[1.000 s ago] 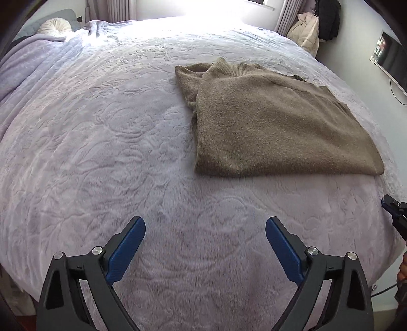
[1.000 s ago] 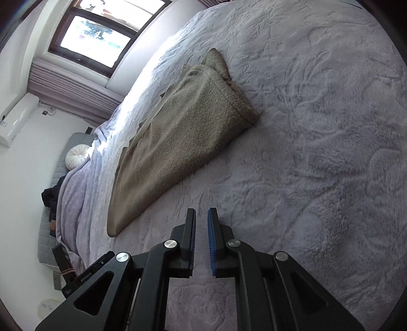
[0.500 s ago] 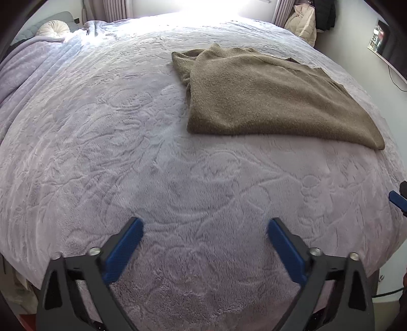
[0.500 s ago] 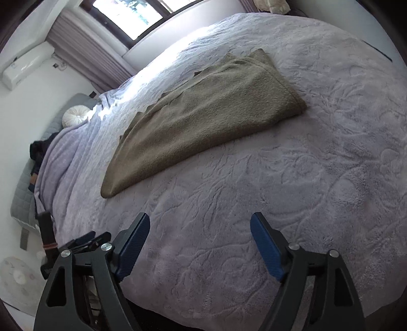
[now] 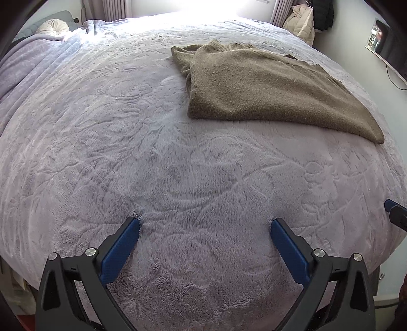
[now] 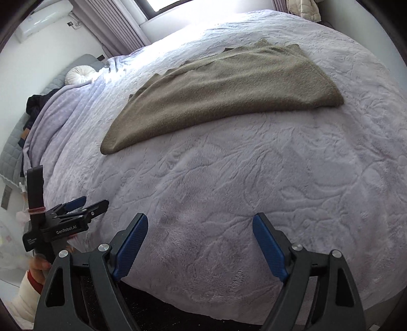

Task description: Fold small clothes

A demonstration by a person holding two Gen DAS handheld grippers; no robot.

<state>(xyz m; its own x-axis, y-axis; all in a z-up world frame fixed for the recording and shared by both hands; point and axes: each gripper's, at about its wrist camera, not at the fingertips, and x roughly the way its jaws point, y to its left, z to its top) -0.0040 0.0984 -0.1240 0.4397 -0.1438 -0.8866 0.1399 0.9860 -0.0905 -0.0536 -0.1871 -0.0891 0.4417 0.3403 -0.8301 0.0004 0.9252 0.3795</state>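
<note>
Since a second ago the right gripper (image 6: pixel 199 230) has gone from fingers pressed together to fingers spread wide, and its view has swung round so the sweater (image 6: pixel 229 94) now lies across the frame instead of slanting up it; the left gripper (image 5: pixel 204 230) has sunk closer to the bed, its fingertips now dimpling the plush where before they hung clear of it

Largest of all is the bed (image 5: pixel 152 152), covered by a pale lilac plush blanket embossed with swirling leaf shapes. On its far half lies the olive-brown knitted sweater (image 5: pixel 267 86), already folded into a flat long shape, collar toward the window, one sleeve edge showing at its left side in the left wrist view. It lies well apart from both grippers and touches neither

Along the far left edge a folded lilac quilt (image 6: pixel 58 112) runs beside a round white cushion (image 6: pixel 77 75), with a heap of dark clothes (image 6: pixel 35 104) just beside it. A pale padded coat (image 5: pixel 301 23) hangs by the curtain

Both grippers have their blue fingers spread with nothing but blanket between them. A hand (image 6: pixel 38 266) holds the left gripper's handle, seen at the lower left of the right wrist view
</note>
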